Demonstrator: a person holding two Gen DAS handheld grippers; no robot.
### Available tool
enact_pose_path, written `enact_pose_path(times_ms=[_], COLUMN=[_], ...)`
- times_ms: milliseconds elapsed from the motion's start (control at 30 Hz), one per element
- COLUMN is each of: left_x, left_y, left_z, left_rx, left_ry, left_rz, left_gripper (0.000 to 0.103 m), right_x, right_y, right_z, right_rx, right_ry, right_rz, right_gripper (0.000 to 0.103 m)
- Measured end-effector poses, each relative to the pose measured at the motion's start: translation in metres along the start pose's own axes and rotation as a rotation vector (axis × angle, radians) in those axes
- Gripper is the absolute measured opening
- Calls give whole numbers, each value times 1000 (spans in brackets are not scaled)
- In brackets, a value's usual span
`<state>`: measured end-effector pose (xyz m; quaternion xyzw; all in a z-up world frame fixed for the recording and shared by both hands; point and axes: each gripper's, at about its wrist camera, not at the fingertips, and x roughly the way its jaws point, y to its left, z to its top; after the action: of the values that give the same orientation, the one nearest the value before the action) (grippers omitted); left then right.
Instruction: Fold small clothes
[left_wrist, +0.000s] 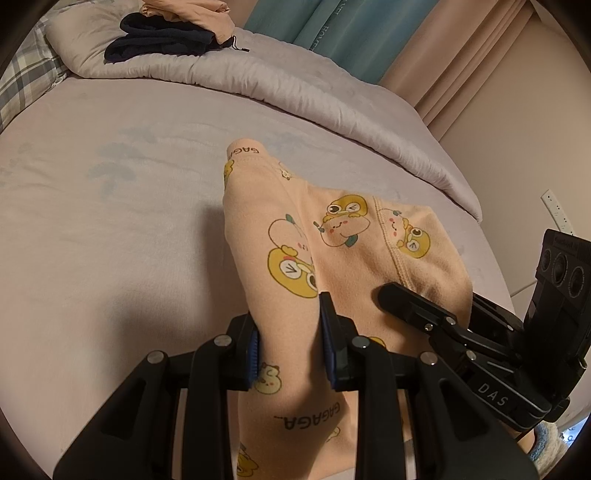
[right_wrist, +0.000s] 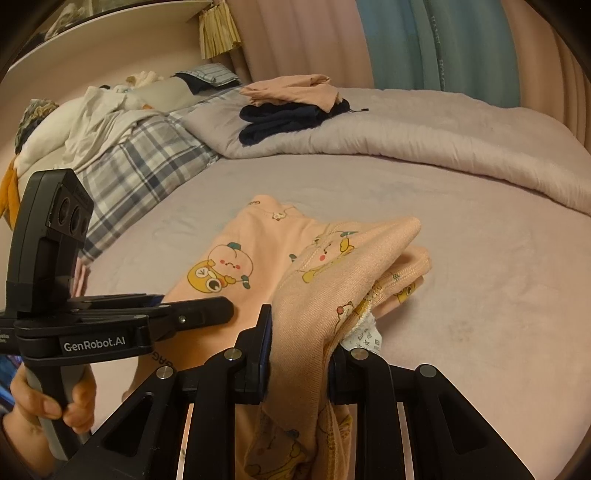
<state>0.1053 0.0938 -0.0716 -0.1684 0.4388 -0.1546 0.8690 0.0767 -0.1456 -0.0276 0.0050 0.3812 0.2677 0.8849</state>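
A small peach garment (left_wrist: 295, 229) with yellow cartoon prints lies partly on the pale bed sheet (left_wrist: 110, 221), its far end resting on the sheet and its near end raised. My left gripper (left_wrist: 290, 332) is shut on a fold of it. The right gripper (left_wrist: 406, 302) shows at its right edge. In the right wrist view the same garment (right_wrist: 303, 258) is bunched, with a white label showing. My right gripper (right_wrist: 299, 339) is shut on its thick near edge. The left gripper (right_wrist: 207, 310) lies beside it at left, held by a hand.
A rolled grey duvet (right_wrist: 424, 147) crosses the back of the bed. Folded dark and peach clothes (right_wrist: 291, 107) sit stacked on it. A plaid blanket (right_wrist: 129, 177) and white bedding lie at the left. Curtains (right_wrist: 443, 44) hang behind.
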Motion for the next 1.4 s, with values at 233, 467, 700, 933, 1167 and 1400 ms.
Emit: enact_pose_path(times_ms=[233, 467, 700, 933, 1167, 1400], left_x=[5, 6, 9, 12, 17, 24], left_y=[3, 3, 3, 6, 7, 8], left_z=[2, 0, 0, 0, -1, 1], left_rx=[-3, -5, -8, -10, -13, -12], left_ry=[7, 9, 11, 17, 27, 43], left_rz=[3, 6, 10, 15, 22, 32], left_gripper=[26, 26, 26, 26, 26, 26], right_x=[4, 5, 7, 15, 20, 24], right_y=[2, 2, 2, -1, -1, -2], right_z=[0, 0, 0, 0, 0, -3], right_rx=[-1, 0, -4, 3, 13, 27], right_ry=[5, 7, 8, 17, 28, 42], right_rz=[-7, -7, -10, -9, -7, -6], right_gripper=[25, 25, 25, 25, 25, 25])
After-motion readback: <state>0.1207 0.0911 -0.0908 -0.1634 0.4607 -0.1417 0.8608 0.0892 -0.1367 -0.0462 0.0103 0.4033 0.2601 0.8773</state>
